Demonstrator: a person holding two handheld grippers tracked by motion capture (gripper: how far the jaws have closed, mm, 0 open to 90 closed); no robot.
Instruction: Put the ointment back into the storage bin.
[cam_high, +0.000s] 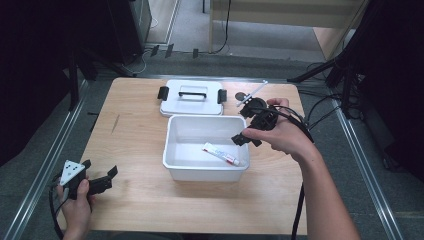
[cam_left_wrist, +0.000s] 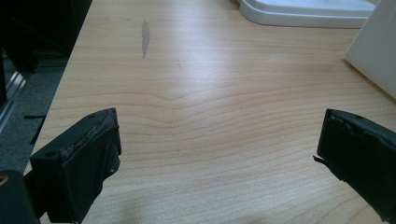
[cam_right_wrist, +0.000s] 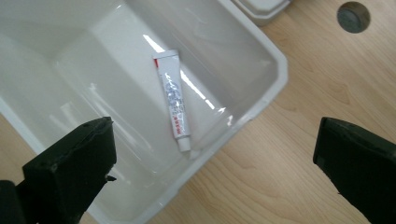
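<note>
A white plastic bin (cam_high: 172, 150) stands mid-table with a white toothpaste tube (cam_high: 223, 154) lying flat on its floor near the right wall. My right gripper (cam_high: 246, 138) hovers open above the bin's right rim, empty. Its own view looks down on the tube (cam_right_wrist: 173, 100) and the bin's rim (cam_right_wrist: 261, 107), with the jaws of my right gripper (cam_right_wrist: 215, 172) wide apart. At the table's front left corner my left gripper (cam_high: 101, 169) rests low, open. Between the spread jaws of the left gripper (cam_left_wrist: 217, 158) lies nothing but bare wood.
The bin's white lid (cam_high: 191, 97) with black latches and handle lies flat behind it. A thin white stick (cam_high: 251, 93) and a grey round plug (cam_high: 240, 96) sit at the back right. Metal rails run along both table sides. Black stands rise beyond the far edge.
</note>
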